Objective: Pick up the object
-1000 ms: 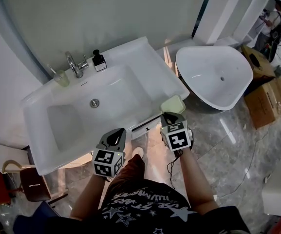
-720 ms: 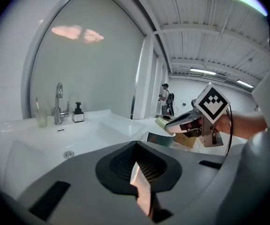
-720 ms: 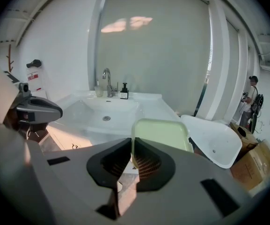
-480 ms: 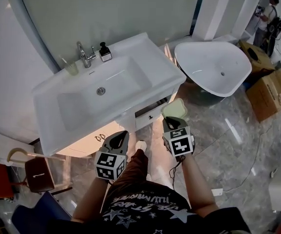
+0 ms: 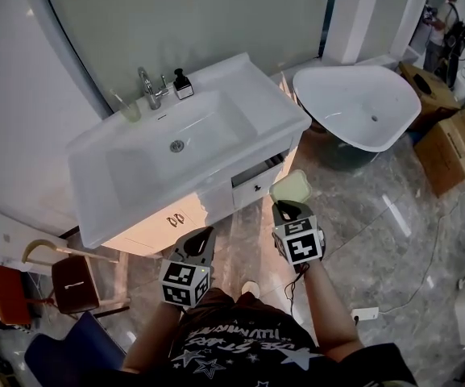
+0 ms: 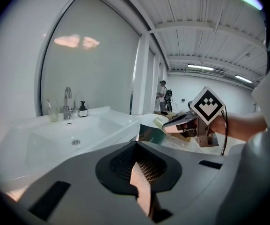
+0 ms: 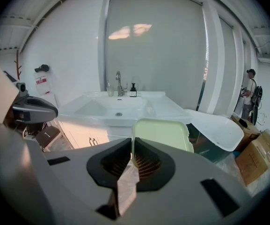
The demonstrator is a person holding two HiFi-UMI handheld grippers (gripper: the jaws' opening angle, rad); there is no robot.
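The right gripper (image 5: 287,206) is clamped on the near edge of a pale green plastic dish (image 5: 290,187), holding it in the air over the grey marble floor (image 5: 377,248). It is just in front of a white vanity basin (image 5: 264,107). The left gripper (image 5: 206,234) hovers beside it, jaws together with nothing between them.

Bathroom-fittings showroom or store — vanity sink (image 5: 274,105), loose basin (image 5: 353,103) beside it, cardboard boxes (image 5: 456,147)

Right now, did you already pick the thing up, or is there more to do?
Done: the right gripper is shut on the green dish, holding it in the air, clear of the sink. In hand: just that dish; the left gripper is shut and empty. Left: nothing for picking up.
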